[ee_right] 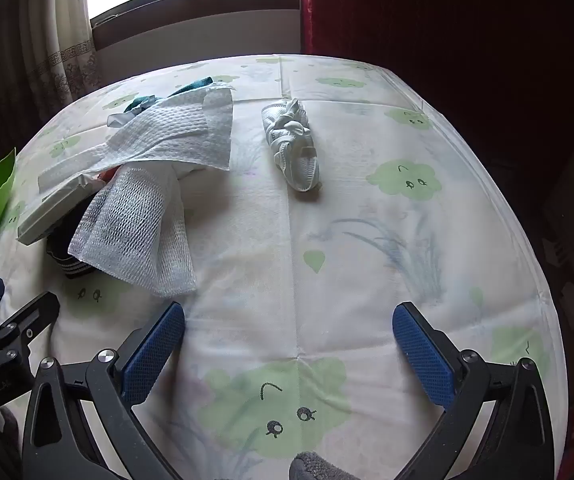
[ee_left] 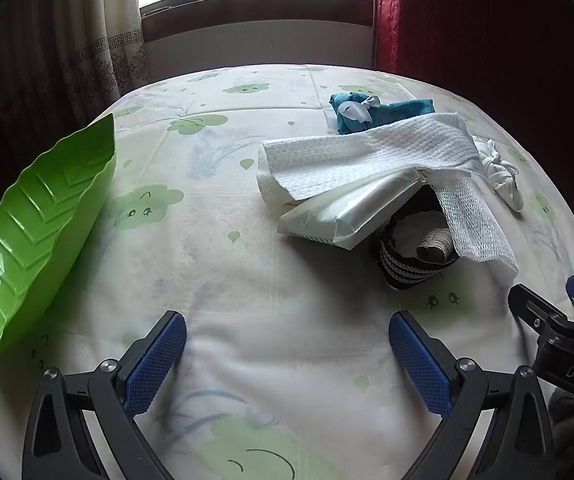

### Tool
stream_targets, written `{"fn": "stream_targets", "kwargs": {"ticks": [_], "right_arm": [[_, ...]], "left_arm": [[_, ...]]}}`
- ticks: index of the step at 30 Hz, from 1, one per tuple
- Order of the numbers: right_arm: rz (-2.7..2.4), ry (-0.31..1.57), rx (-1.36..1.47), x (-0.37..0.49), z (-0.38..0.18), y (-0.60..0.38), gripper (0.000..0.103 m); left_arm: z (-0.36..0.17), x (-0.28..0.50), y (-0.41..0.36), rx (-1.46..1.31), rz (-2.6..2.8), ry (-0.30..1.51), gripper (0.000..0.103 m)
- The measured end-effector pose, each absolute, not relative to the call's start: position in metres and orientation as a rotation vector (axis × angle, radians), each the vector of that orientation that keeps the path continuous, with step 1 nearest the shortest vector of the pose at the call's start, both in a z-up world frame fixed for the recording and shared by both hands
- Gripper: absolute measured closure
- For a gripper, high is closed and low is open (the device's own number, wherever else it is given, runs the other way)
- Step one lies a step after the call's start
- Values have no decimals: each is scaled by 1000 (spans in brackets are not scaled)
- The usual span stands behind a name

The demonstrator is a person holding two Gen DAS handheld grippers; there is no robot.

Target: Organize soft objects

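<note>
Hand-held gripper [ee_right: 289, 354] agape, white sock [ee_right: 292, 144] well ahead

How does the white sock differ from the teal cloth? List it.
The white sock lies alone on open sheet; the teal cloth is partly buried under the paper towel. The sock is pale mesh; the cloth is dark teal with a white bow. Both are soft, bunched, and untouched by either gripper.

A bright green leaf-shaped tray [ee_left: 39, 232], a teal cloth [ee_left: 387, 110], white waffle-textured towel [ee_left: 367, 156] and black-and-white striped sock [ee_left: 407, 268] lie on a cream bedsheet [ee_left: 247, 280] printed with green clouds.
</note>
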State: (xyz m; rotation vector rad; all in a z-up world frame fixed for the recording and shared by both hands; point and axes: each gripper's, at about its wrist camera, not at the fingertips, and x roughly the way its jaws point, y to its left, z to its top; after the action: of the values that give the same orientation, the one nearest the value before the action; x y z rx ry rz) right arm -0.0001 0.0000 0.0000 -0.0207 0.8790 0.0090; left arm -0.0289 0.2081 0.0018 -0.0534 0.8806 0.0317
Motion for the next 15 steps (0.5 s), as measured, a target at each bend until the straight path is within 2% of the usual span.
{"fn": "stream_targets", "kwargs": {"ticks": [15], "right_arm": [[6,881,-26,0,0,0,0]], "left_arm": [[2,-19,210,-26,-26,964,0]]}}
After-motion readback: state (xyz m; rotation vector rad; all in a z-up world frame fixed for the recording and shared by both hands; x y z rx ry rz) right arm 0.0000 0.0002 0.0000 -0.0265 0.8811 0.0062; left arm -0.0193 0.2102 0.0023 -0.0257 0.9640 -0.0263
